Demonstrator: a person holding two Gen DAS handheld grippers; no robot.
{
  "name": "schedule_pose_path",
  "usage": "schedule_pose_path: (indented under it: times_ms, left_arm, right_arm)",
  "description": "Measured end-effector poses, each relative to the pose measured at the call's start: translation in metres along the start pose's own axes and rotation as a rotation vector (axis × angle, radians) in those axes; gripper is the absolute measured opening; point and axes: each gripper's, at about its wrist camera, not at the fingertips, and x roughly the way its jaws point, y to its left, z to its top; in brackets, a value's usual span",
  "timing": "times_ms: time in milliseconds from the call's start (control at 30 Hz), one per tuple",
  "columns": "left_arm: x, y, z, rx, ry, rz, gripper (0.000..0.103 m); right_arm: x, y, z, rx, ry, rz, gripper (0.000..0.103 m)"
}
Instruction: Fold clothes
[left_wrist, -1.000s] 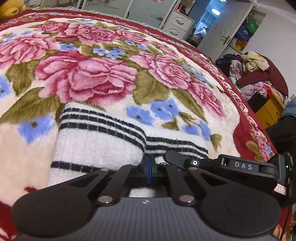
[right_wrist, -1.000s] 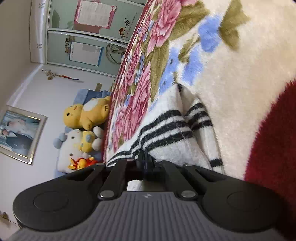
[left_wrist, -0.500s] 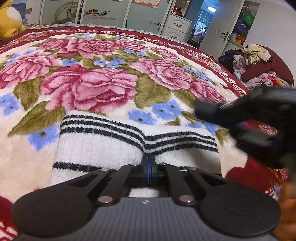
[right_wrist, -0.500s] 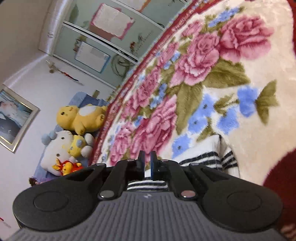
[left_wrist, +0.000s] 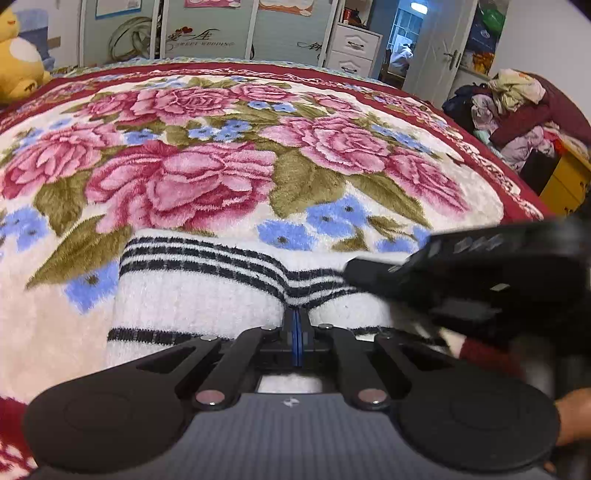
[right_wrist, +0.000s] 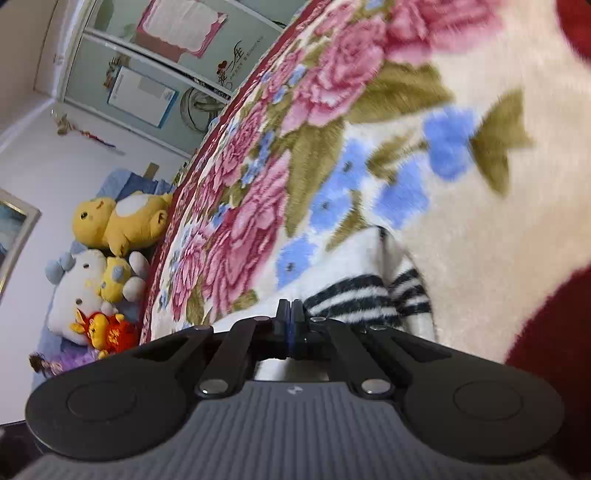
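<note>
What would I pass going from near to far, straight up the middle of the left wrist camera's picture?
Left gripper, shut, → white garment with black stripes → floral blanket → white drawer unit against the far wall.

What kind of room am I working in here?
Most likely a home bedroom: a plush rose-patterned bed blanket, yellow and white stuffed toys beside it, and a heap of loose clothes near the white door.

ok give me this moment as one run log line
stage: folding | item: white black-striped knit garment on floral blanket | left claw: shut on garment edge | right claw: shut, beside garment
</note>
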Motion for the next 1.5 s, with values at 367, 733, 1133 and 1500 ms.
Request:
schedule_pose_path:
  times_ms: [367, 733, 1133, 1500]
  left_arm:
    - [0.001, -0.004, 0.002, 0.013, 0.018, 0.024, 0.004]
    - [0.002, -0.007, 0.004, 0.023, 0.03, 0.034, 0.004]
    - [0.002, -0.008, 0.007, 0.041, 0.051, 0.042, 0.004]
    - [0.003, -0.01, 0.008, 0.053, 0.058, 0.048, 0.004]
  right_arm:
    - [-0.012, -0.021, -0.03, 0.06, -0.037, 0.015, 0.0]
    - [-0.02, -0.015, -0.03, 0.022, -0.04, -0.025, 0.0]
    - [-0.079, 0.004, -0.066, -0.031, -0.143, -0.033, 0.006]
    - [-0.08, 0.004, -0.073, -0.088, -0.113, -0.067, 0.006]
